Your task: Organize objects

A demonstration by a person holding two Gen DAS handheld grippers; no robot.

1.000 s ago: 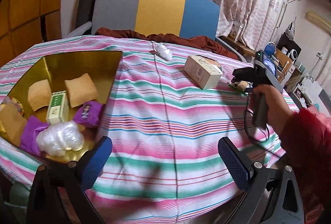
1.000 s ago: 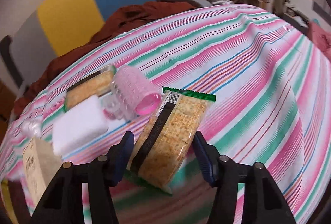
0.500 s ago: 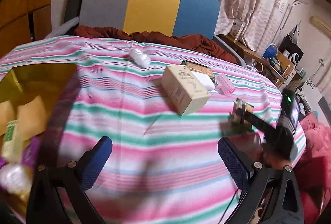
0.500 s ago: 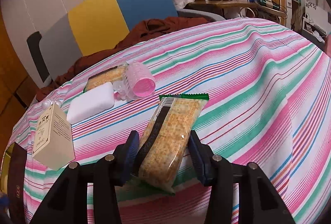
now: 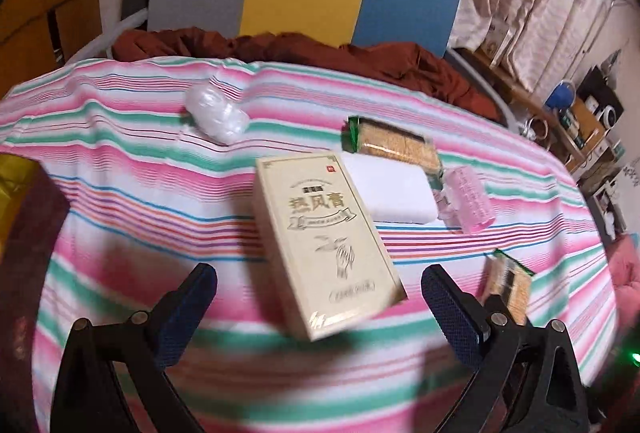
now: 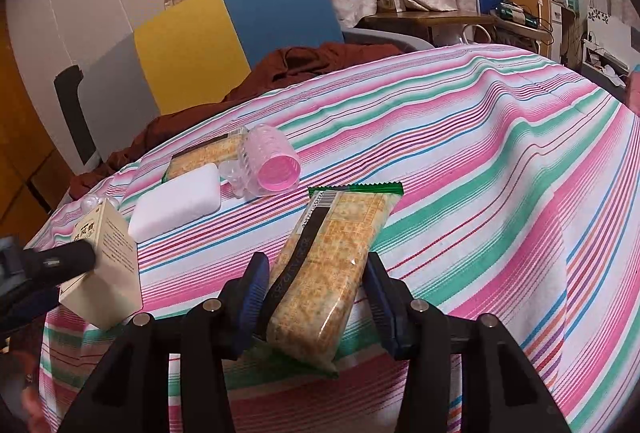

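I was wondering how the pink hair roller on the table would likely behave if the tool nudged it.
The pink hair roller lies on its side and is a cylinder, so it would probably roll. It looks hollow with an open end, so likely light. Its bumpy surface may catch on the striped tablecloth.

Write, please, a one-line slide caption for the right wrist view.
Right gripper clamps a clear-wrapped cracker packet on the striped tablecloth.
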